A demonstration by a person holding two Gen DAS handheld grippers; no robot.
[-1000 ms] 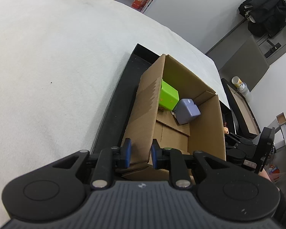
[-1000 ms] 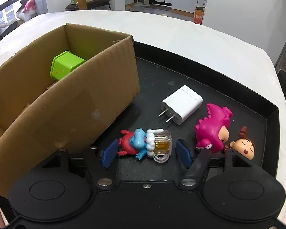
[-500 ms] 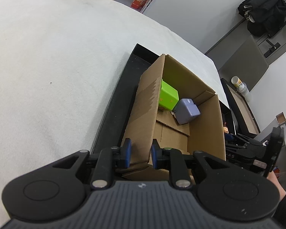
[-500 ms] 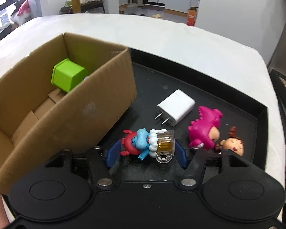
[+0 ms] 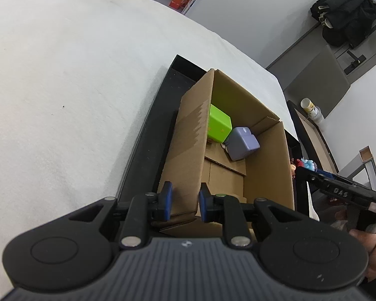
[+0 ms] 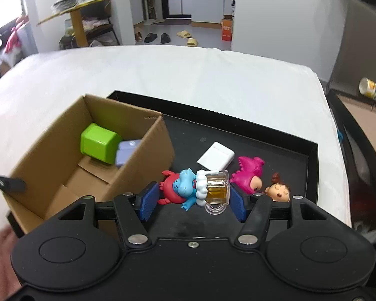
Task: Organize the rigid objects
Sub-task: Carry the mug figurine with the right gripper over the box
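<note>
Your plain brown cardboard box (image 6: 127,165) holds a lime-green plastic cube (image 6: 99,145) and a pale lavender plastic block (image 5: 243,144). The shallow tray (image 6: 275,135) beneath is matte black, on a white bed cover (image 5: 62,75). Between your right hand-held gripper's (image 6: 191,198) blue ribbed pads (image 6: 149,199) sits a blue-and-red figurine with a clear amber mug (image 6: 195,188). Beside it lie a white charger (image 6: 215,154), a magenta dinosaur toy (image 6: 248,173) and a brown-haired doll head (image 6: 278,190).

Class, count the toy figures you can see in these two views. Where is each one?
3. The blue figure with a beer mug is in the right gripper; the pink dinosaur and brown-haired doll lie on the black tray. The cardboard box may hide others.
</note>
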